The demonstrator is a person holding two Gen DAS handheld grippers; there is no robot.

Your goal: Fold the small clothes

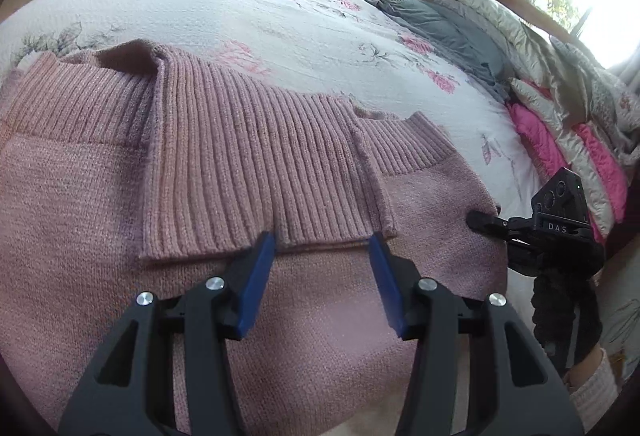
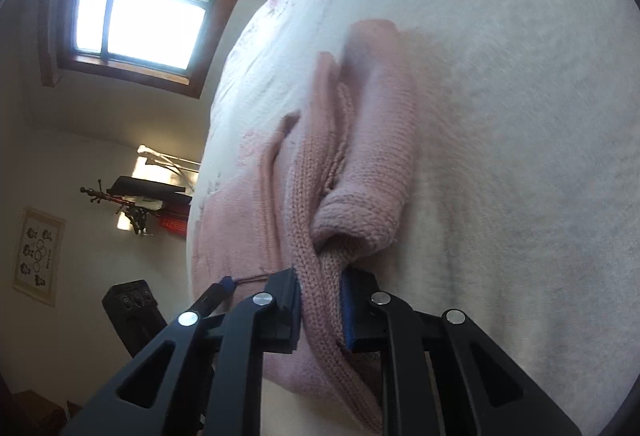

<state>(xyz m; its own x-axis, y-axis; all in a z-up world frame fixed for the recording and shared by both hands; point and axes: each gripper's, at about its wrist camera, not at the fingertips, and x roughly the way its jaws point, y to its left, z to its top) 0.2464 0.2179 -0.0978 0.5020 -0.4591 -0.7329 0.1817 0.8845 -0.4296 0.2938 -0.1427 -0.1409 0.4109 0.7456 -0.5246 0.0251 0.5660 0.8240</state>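
Left wrist view: we see pink sweater spread on floral bed cover; left gripper fingers apart, empty, at sweater's ribbed cuff, likely ready to pinch. Right gripper clamps sweater's edge, likely for folding.

A pink sweater lies flat on a flowery bed cover. The left gripper sits just over it, blue fingers wide apart. The right gripper touches the sweater's right edge, maybe pinching it.
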